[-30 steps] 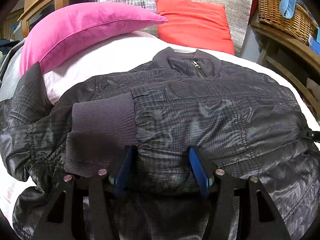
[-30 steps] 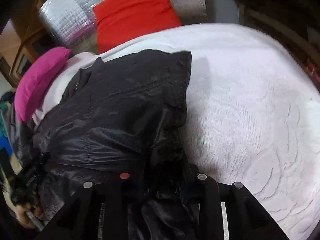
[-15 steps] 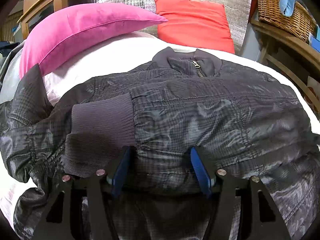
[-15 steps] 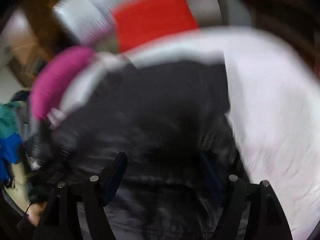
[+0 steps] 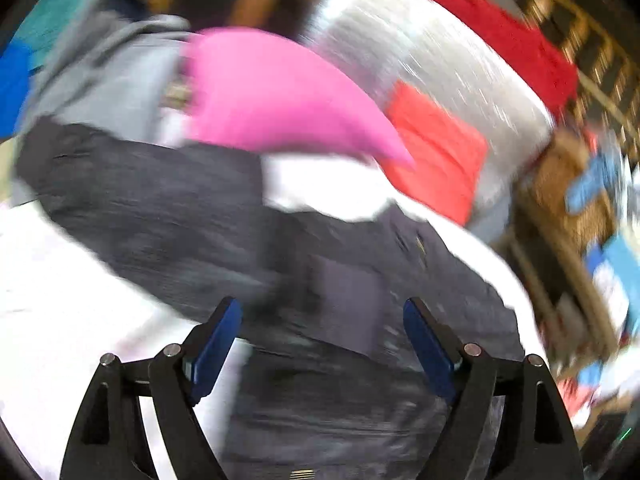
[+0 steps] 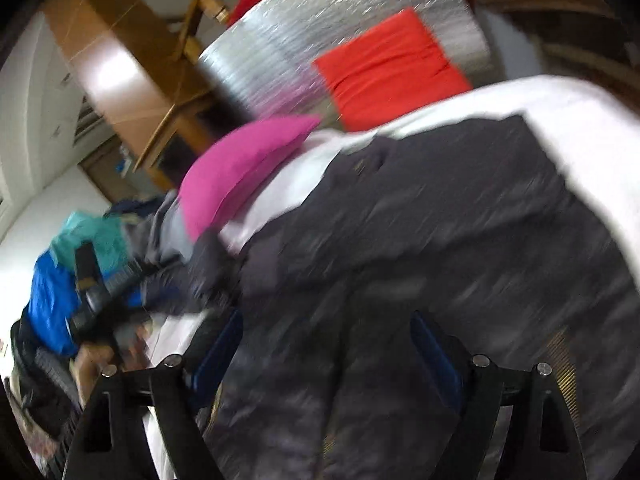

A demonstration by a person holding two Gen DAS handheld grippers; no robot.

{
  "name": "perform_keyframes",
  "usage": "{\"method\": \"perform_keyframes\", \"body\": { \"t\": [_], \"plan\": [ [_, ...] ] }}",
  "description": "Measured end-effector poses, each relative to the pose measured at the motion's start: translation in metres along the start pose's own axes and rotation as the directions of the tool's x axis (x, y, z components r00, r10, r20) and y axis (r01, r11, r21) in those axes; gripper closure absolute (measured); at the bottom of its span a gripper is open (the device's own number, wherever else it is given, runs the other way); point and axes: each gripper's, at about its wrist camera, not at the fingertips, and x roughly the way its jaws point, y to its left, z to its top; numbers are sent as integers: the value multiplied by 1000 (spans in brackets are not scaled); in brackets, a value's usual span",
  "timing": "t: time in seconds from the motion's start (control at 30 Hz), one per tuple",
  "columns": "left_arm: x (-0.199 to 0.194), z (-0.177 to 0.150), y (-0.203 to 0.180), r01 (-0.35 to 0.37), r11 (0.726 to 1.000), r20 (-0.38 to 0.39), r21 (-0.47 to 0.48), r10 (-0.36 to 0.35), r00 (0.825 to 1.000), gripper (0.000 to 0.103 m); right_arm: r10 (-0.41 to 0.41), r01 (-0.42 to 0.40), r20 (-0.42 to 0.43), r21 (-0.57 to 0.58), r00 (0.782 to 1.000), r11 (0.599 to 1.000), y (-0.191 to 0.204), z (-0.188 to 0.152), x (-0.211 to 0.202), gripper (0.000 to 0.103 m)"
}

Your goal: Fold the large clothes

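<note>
My left gripper (image 5: 322,322) has its jaws spread wide; they have just been opening, and nothing is pressed between the blue pads (image 5: 214,346). The dark jacket (image 5: 168,216) lies below and ahead of them on the white bed cover (image 5: 52,312), one sleeve running out toward the left under the pink pillow (image 5: 276,92). My right gripper (image 6: 326,336) also has its jaws wide; they have just been opening, and the jacket (image 6: 460,232) sits beneath them without being clamped. In the right wrist view the jacket covers the middle of the bed cover (image 6: 560,104), collar toward the pink pillow (image 6: 240,164) and red cushion (image 6: 388,68). At the left edge, a hand (image 6: 92,364) holds the left gripper's handle. Both views are motion-blurred.
</note>
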Motion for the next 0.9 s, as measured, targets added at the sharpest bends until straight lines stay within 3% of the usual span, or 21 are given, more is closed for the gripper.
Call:
{"method": "perform_keyframes", "body": {
  "t": [0.13,0.23,0.3,0.5,0.57,0.83,0.9],
  "plan": [
    [-31,25,104,-56,977,92,-203,76,993,19,16,-16,-1,-61,1000,998,26,-39,27,16],
    [-23,38,183,-101,938,69,-331,131,989,20,-34,50,94,-177,995,983,47,-57,31,16],
    [-11,46,219,-118,914,48,-389,148,988,20,-14,42,130,-217,991,975,55,-52,28,16],
    [23,65,265,-80,862,62,-501,128,990,21,-23,43,96,-214,995,976,52,-45,45,16],
    [34,70,269,-68,849,58,-524,115,992,26,-19,36,88,-203,996,978,51,-42,49,16],
    [63,75,279,-124,826,5,-550,152,988,32,-6,22,76,-211,997,977,51,-43,52,16],
    [66,77,280,-135,830,3,-541,162,987,40,-4,19,73,-212,997,977,51,-43,53,16]
  ]
}}
